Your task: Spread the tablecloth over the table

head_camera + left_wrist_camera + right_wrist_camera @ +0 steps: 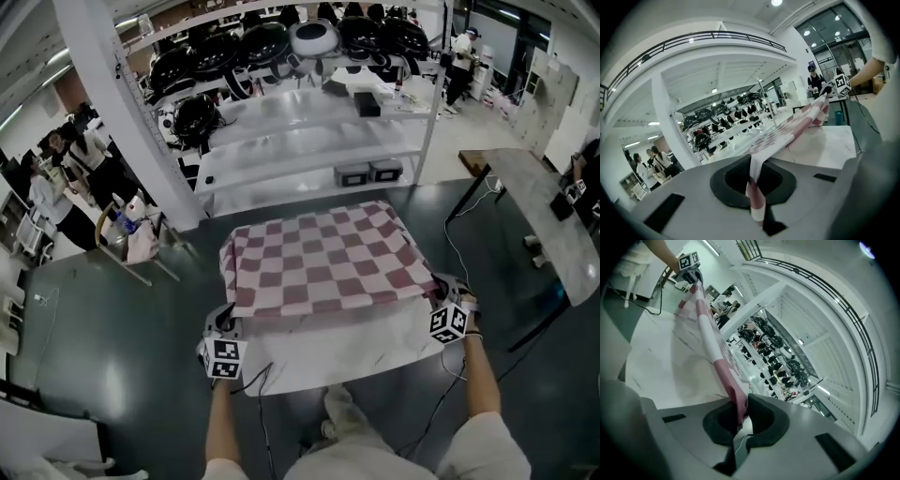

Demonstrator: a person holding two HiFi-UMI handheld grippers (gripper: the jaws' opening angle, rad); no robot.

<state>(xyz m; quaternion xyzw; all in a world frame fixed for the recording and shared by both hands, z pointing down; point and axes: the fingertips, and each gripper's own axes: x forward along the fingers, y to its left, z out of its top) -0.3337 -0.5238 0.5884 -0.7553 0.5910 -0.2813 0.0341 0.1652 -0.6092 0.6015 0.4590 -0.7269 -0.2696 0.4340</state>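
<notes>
A red-and-white checked tablecloth (323,262) hangs stretched over the far half of a white table (337,352). Its near edge is held up above the tabletop between my two grippers. My left gripper (225,328) is shut on the cloth's near left corner. In the left gripper view the cloth (757,197) runs out from between the closed jaws toward the other gripper (841,85). My right gripper (441,298) is shut on the near right corner. In the right gripper view the cloth (717,357) stretches from the jaws (740,420) across to the left gripper (689,262).
White shelving (319,141) with black helmets and boxes stands just beyond the table. A grey table (544,211) is at the right, a white pillar (131,103) at the left. People stand at the far left (70,164). Cables trail on the dark floor (112,328).
</notes>
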